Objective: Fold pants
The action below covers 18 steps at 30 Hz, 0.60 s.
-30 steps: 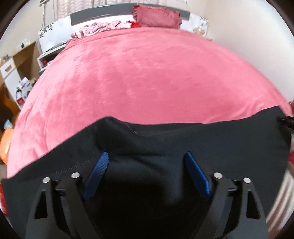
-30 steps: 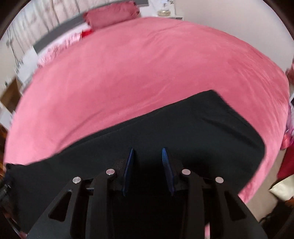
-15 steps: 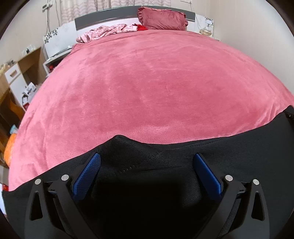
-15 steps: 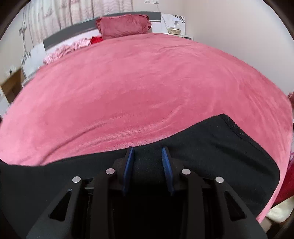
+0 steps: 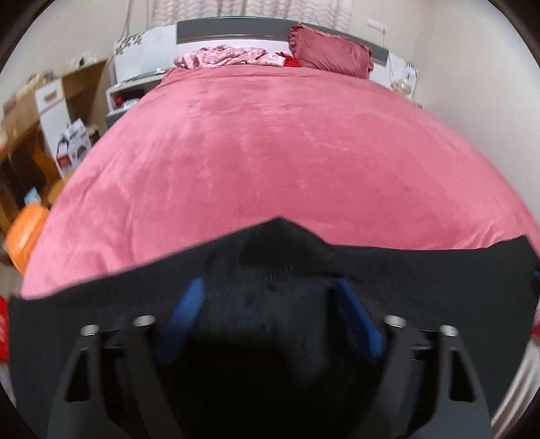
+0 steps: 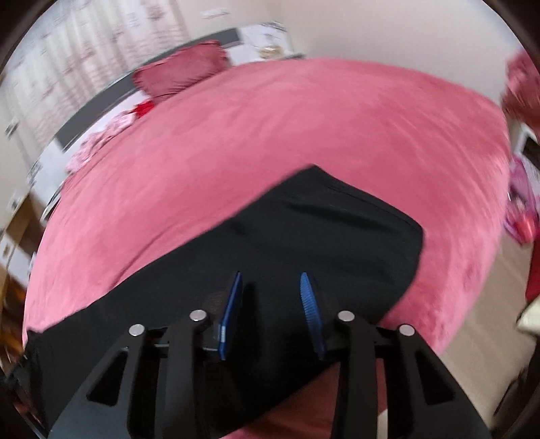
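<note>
Left gripper [image 5: 270, 304]: blue pads [image 5: 184, 314] wide apart and closing; black cloth bunched between them, pads not seen pressing it.
Right gripper [image 6: 271, 300]: blue pads [image 6: 233, 314] narrowly apart, closing slightly; black cloth lies between and under them; whether it is pinched cannot be told.
Pants [image 6: 320, 236]: black; spread along the near edge of the bed, running across both views; a raised peak just ahead of the left gripper; one squared end lies to the right in the right view.
Blanket [image 5: 270, 152]: pink, plush; covers the bed beyond the pants.
Pillow [image 5: 330, 54]: dark pink; at the far headboard [image 5: 233, 32].
Crumpled clothes [image 5: 229, 55]: pink patterned; beside the pillow.
Shelves [image 5: 40, 111]: wooden; far left, blurred.
</note>
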Motion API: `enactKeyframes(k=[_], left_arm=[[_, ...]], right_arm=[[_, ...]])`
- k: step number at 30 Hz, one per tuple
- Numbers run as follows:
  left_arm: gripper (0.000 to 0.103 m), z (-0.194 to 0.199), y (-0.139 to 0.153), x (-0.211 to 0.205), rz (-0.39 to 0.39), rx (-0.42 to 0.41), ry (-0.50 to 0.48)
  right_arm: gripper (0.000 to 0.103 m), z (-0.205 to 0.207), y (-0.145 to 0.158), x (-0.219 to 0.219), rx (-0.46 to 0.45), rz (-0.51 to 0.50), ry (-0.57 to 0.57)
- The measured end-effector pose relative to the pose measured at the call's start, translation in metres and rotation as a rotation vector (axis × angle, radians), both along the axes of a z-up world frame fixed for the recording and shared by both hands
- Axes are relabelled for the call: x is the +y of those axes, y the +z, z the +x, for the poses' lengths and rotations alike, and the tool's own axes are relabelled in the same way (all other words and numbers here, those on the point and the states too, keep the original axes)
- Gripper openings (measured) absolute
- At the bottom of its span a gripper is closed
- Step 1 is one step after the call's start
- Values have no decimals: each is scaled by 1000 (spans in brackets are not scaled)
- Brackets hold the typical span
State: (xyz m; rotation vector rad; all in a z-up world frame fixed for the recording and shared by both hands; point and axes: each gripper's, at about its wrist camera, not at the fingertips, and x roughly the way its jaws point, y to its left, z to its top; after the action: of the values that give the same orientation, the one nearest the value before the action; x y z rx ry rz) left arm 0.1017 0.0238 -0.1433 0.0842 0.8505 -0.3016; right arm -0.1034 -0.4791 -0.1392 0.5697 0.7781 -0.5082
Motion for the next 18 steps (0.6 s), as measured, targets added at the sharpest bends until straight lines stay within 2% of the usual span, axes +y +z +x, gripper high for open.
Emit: enactKeyframes(k=[2, 6, 10, 13, 16, 18], left_arm=[[70, 14, -3, -7, 46, 6, 1], [72, 38, -9, -11, 59, -3, 1], [80, 54, -18, 4, -39, 49, 57], [81, 48, -18, 2, -27, 20, 42], [83, 43, -13, 8, -57, 17, 50], [85, 33, -6, 14, -79, 14, 72]], right_arm=[[23, 3, -6, -10, 17, 38, -31], [23, 18, -7, -20, 17, 46, -50], [22, 30, -15, -31, 13, 57, -67], [22, 32, -15, -31, 19, 40, -71], [25, 20, -5, -32, -36, 61, -82], [42, 2, 4, -36, -108, 79, -122]])
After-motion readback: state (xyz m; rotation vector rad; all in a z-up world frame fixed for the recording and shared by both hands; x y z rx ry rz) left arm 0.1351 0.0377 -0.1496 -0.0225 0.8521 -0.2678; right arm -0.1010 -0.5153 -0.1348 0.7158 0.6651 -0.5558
